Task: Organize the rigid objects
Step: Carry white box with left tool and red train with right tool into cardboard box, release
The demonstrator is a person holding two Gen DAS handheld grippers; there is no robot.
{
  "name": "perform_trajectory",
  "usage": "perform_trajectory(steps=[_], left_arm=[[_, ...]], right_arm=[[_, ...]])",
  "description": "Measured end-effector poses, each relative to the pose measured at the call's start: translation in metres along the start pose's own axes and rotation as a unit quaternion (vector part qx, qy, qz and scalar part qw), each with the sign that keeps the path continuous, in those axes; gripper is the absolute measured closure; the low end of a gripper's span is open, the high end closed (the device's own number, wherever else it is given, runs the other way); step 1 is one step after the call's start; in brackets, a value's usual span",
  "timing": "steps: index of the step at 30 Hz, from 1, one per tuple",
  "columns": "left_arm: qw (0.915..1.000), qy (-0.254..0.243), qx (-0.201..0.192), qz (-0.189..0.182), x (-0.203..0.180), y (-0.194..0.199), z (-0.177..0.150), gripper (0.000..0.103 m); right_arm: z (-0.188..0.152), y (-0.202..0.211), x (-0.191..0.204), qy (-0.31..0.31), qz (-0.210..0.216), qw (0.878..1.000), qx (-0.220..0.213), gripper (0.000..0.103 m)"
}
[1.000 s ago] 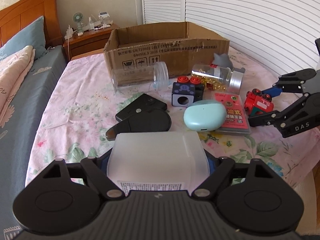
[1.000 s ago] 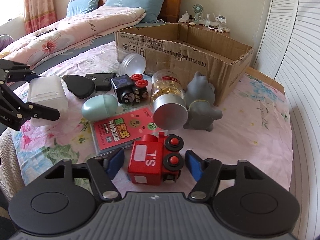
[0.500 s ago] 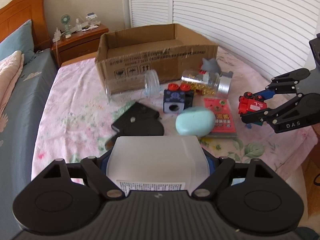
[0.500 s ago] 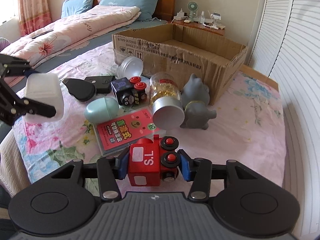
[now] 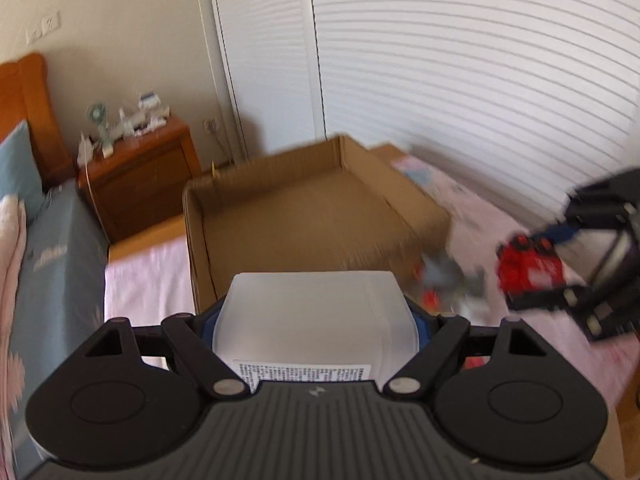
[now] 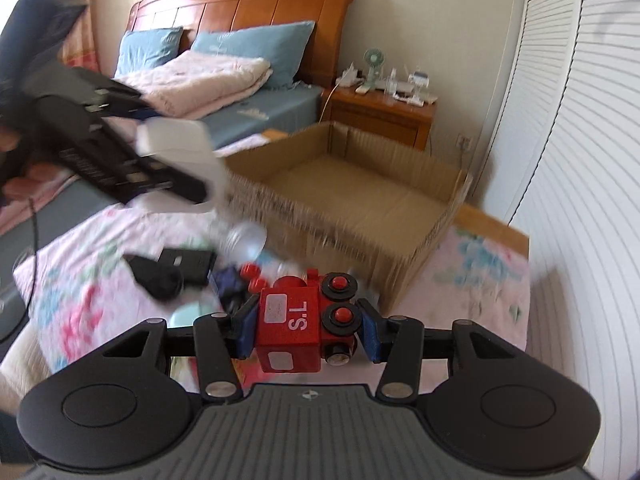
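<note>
Both loads are airborne, the left gripper clamping the white plastic box and the right gripper pinching the red toy train, heading for an empty cardboard box, several items unsorted on the bed.

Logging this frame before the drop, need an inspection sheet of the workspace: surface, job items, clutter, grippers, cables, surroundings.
Surface: floral sheet on bed.
Job's things: white plastic box and red toy train, both lifted; open cardboard box, inside looks bare.
Clutter: black case, blurred toys beside the cardboard box.
Grippers: left gripper shut on white plastic box; right gripper shut on red toy train.
Cables: cord at nightstand.
Surroundings: nightstand, louvered doors.
</note>
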State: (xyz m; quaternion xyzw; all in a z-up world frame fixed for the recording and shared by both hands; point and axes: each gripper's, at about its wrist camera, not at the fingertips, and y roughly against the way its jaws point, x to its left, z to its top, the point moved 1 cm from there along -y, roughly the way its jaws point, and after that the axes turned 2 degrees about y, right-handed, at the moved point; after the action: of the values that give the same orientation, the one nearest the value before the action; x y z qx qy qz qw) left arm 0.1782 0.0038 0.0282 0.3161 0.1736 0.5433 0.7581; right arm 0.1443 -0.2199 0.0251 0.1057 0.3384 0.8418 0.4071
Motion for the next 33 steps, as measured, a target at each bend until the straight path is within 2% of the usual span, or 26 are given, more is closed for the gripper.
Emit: perform_trajectory(steps=[4, 9, 12, 14, 21, 33], left_arm=[[0.9999, 0.009, 0.014, 0.003, 0.018, -0.05, 0.039, 0.02], [0.9987, 0.028, 0.028, 0.032, 0.045, -0.111, 0.066, 0.02], [0.997, 0.048, 0.028, 0.054, 0.06, -0.131, 0.071, 0.01], [0.9967, 0.051, 0.019, 0.06, 0.066, -0.131, 0.069, 0.01], [0.9983, 0.044, 0.032, 0.018, 0.071, -0.099, 0.05, 0.009], [0.9987, 0.045, 0.021, 0.01, 0.067, -0.026, -0.001, 0.008]], right_arm=[[0.023, -0.01, -0.01, -0.012, -0.006, 1.0, -0.006, 0.049], [0.045, -0.022, -0.02, -0.014, -0.014, 1.0, -0.006, 0.049], [0.053, -0.028, -0.023, -0.014, -0.02, 1.0, -0.001, 0.049], [0.057, -0.031, -0.025, -0.015, -0.023, 1.0, 0.002, 0.049], [0.073, -0.053, -0.028, -0.02, -0.022, 0.999, 0.017, 0.049], [0.125, -0.123, -0.049, -0.046, -0.042, 0.996, 0.057, 0.048]])
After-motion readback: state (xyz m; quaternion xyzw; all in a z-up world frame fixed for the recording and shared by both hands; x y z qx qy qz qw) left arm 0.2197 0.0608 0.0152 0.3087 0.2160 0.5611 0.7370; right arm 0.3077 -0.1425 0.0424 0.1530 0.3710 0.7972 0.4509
